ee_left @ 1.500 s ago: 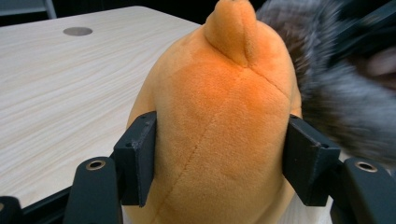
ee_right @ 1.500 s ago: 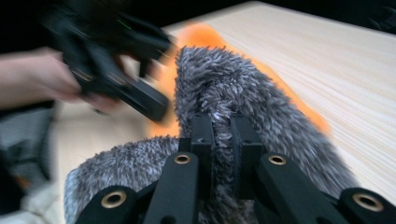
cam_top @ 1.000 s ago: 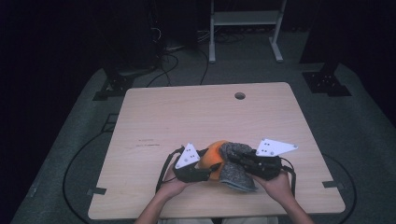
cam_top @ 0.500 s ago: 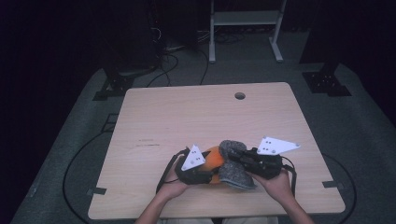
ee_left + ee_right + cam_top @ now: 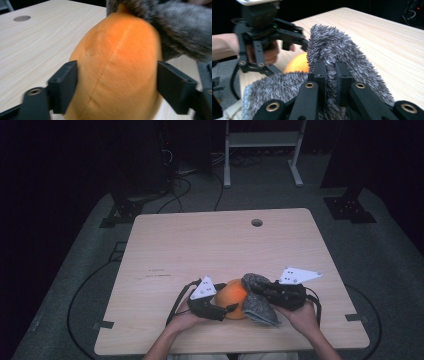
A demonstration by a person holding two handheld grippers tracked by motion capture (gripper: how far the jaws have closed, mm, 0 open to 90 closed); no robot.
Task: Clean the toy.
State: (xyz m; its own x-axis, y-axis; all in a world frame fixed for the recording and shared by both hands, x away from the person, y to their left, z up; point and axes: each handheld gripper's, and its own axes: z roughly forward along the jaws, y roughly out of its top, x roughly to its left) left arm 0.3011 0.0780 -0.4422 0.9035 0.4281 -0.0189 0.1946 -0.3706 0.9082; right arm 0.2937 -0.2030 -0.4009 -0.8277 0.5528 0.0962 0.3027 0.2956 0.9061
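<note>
At the near edge of the light wooden table [image 5: 200,245], a little right of its middle, the person holds an orange plush ball [image 5: 234,299] with a grey furry cover [image 5: 260,304] against its right side. The left gripper [image 5: 231,308] comes in from the left, and in the left gripper view the orange plush ball [image 5: 115,65] sits between its two black jaws; these have just been opening, and the blur leaves it unclear whether the pads are touching the plush on either side, so I cannot tell whether they press on it. The grey furry cover [image 5: 175,27] lies over the top and far right of the ball there, wrapping part of it like a pouch that is half off, with most of the orange surface bare. The right gripper [image 5: 260,290] reaches in from the right, and in the right gripper view its jaws stand narrow, pinched on a raised fold of the grey furry cover [image 5: 332,50]. Beyond that fold a patch of the orange plush ball [image 5: 298,63] peeks out, with the left gripper [image 5: 294,37] just behind it.
</note>
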